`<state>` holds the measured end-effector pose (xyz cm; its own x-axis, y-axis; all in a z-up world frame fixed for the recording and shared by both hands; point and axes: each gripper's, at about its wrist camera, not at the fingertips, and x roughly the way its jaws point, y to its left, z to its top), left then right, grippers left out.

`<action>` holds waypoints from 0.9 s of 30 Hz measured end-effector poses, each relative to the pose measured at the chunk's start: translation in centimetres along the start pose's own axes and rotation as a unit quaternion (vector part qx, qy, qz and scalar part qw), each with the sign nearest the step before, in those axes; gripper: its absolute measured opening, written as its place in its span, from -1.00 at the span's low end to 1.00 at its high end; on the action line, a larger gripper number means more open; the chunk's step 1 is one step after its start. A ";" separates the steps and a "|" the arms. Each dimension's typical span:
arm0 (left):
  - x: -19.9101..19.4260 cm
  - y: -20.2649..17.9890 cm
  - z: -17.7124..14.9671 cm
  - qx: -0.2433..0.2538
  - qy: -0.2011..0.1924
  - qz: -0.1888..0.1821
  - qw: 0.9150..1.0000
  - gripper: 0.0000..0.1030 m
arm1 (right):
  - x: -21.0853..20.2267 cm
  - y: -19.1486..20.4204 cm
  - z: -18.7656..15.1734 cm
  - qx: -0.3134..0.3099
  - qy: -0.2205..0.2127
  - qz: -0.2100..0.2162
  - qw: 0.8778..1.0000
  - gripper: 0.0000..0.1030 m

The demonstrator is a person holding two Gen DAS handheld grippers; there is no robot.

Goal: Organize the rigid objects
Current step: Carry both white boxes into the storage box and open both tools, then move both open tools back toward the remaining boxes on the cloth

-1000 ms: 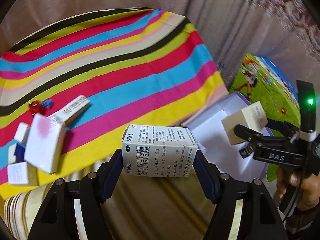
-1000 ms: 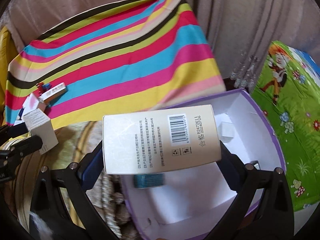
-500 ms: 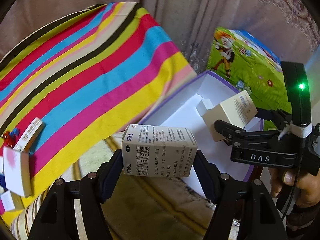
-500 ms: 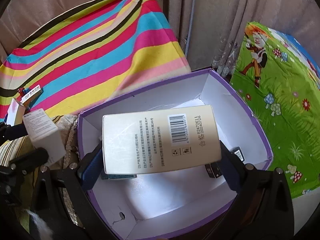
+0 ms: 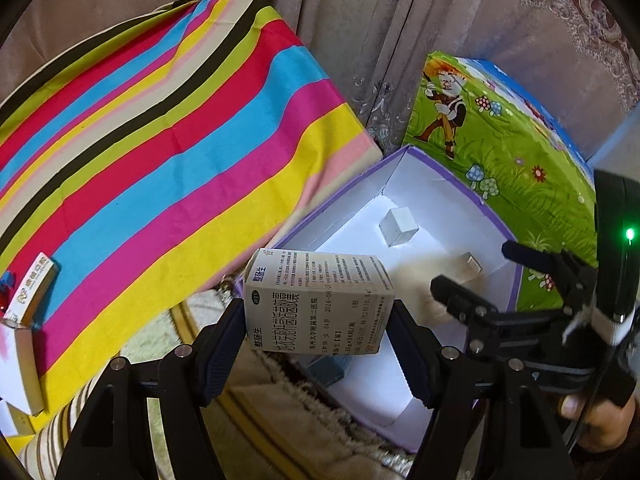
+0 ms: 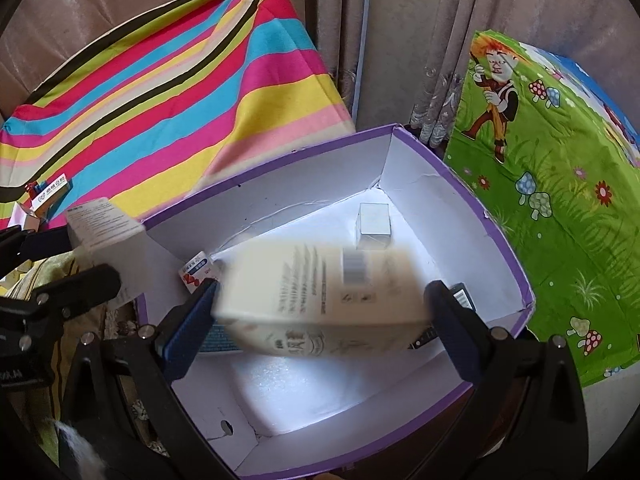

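My left gripper (image 5: 318,314) is shut on a white medicine box (image 5: 320,300) with dark print, held over the near left rim of a purple-edged white carton (image 5: 340,196). In the right wrist view my right gripper (image 6: 320,296) hangs over that carton (image 6: 280,160). A cream box (image 6: 320,300) with a barcode lies blurred and tilted between its pads, slipping free of them. Inside the carton lie a small white cube (image 6: 374,220), a red-and-white packet (image 6: 198,274), a blue packet (image 6: 218,338) and a dark item (image 6: 462,300).
A striped cloth (image 5: 160,140) covers the surface to the left, with several small boxes (image 5: 30,300) at its left edge. A green cartoon-print box (image 5: 500,140) stands right of the carton. Curtains hang behind. A hand (image 5: 592,420) holds the right gripper.
Both grippers moved right, from the striped cloth to over the carton. The cream box, held firmly before, has come loose in the right gripper and tips downward.
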<state>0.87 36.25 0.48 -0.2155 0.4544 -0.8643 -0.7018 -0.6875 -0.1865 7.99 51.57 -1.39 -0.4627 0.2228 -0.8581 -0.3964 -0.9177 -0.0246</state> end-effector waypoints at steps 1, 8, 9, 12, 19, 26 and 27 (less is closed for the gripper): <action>0.1 0.0 0.2 -0.003 -0.002 -0.002 1.000 0.40 | 0.0 0.0 0.0 0.001 0.000 0.000 1.000 0.97; 0.2 0.3 0.5 -0.018 -0.002 -0.014 1.000 0.65 | -0.1 0.1 0.1 -0.001 0.001 0.004 1.000 0.97; 0.3 0.3 0.5 -0.018 -0.001 -0.018 1.000 0.65 | -0.1 0.2 0.1 -0.001 0.001 0.004 1.000 0.97; 0.2 0.6 0.3 -0.025 0.001 -0.021 0.999 0.65 | -0.2 0.4 0.0 -0.005 0.001 0.006 1.000 0.97; -2.1 2.0 -0.5 -0.045 -0.039 -0.033 0.998 0.65 | -0.9 1.5 0.2 -0.017 -0.004 0.012 1.000 0.97; -4.3 4.1 -1.6 -0.066 -0.063 -0.016 0.996 0.65 | -2.0 4.1 0.4 -0.044 -0.014 0.021 0.999 0.97; -4.6 4.5 -1.8 -0.072 -0.066 -0.013 0.995 0.65 | -2.2 4.4 0.4 -0.048 -0.016 0.021 0.999 0.97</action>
<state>-0.08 30.06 2.81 -0.2925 0.5363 -0.7917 -0.6059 -0.7445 -0.2805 6.91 47.14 0.59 -0.5029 0.1924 -0.8427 -0.2992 -0.9534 -0.0392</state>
